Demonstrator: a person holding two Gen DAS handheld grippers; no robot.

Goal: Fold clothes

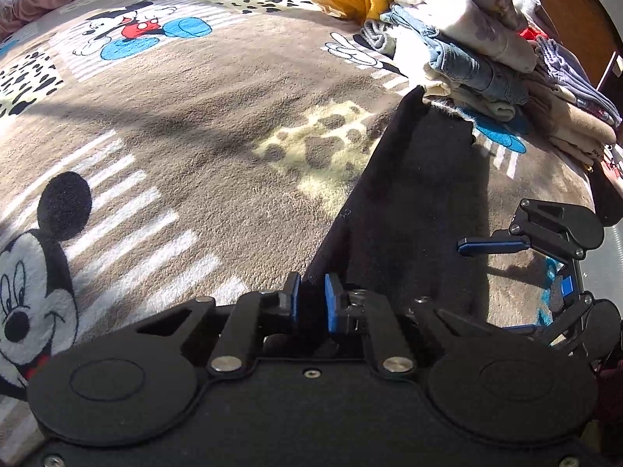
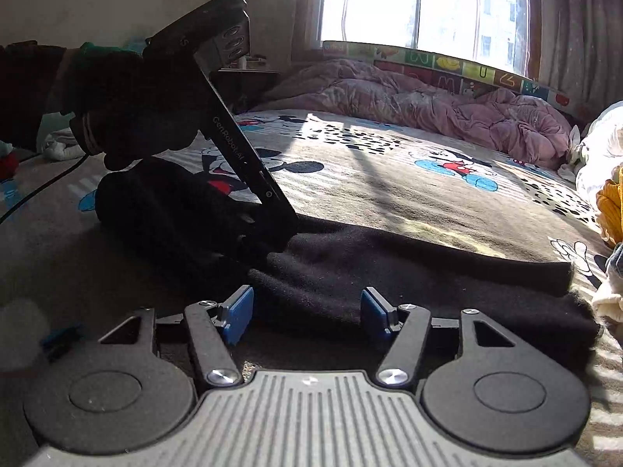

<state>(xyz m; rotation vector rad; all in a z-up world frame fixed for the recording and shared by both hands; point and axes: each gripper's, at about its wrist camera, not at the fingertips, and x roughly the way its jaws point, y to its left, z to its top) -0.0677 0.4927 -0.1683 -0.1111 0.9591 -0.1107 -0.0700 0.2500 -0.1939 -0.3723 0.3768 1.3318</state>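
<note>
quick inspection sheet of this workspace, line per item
surface: cartoon-mouse blanket on a bed, sunlit patches
job's things: black garment lying flat in a long strip; pile of folded clothes at its far end
clutter: crumpled pink quilt by the window
grippers: left gripper jaws shut on the black garment's edge; right gripper jaws open, facing the garment's near edge
cables: black cable trailing from the left gripper's handle
surroundings: bright window, curtain, alphabet-print panel
</note>
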